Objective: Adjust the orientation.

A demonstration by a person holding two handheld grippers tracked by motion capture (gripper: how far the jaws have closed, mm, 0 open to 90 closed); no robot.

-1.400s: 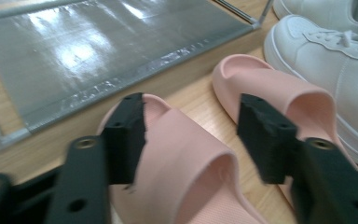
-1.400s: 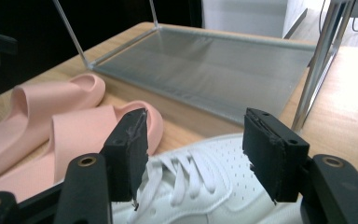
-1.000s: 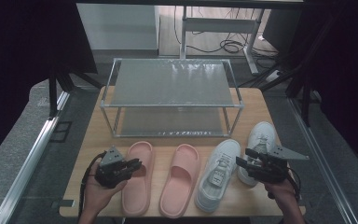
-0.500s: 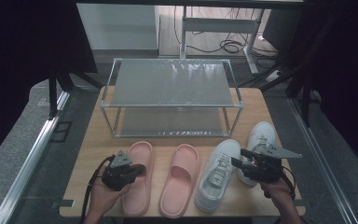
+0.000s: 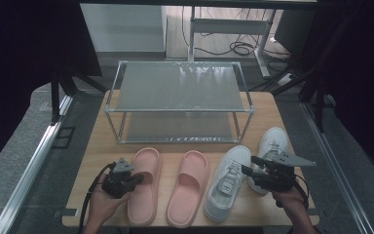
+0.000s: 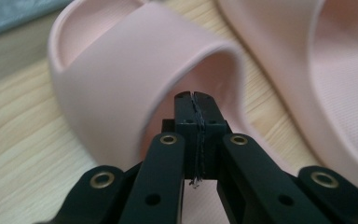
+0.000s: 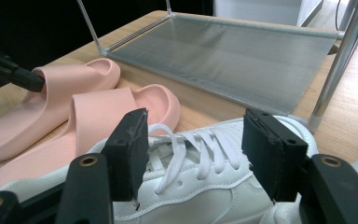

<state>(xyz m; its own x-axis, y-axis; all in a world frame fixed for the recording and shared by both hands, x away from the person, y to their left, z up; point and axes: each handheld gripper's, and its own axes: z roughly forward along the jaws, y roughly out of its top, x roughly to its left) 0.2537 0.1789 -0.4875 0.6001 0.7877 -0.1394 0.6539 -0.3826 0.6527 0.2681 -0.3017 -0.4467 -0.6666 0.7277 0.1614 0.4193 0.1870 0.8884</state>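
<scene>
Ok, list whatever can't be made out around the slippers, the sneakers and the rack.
- Left gripper view: the shut left gripper hides whether it pinches the left slipper by its strap.
- High view: the right gripper covers the outer sneaker at its heel.
- Right gripper view: the inner sneaker has its heel cut off by the bottom edge.
- High view: the rack's top shelf hides the back of the lower shelf.

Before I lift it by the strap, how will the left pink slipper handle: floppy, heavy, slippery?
The left pink slipper looks like thick moulded foam, so it is probably light and should hold its shape. Its strap is broad and smooth, so a pinch on the edge may slip. Hung from the strap, the heel would likely dip.
</scene>
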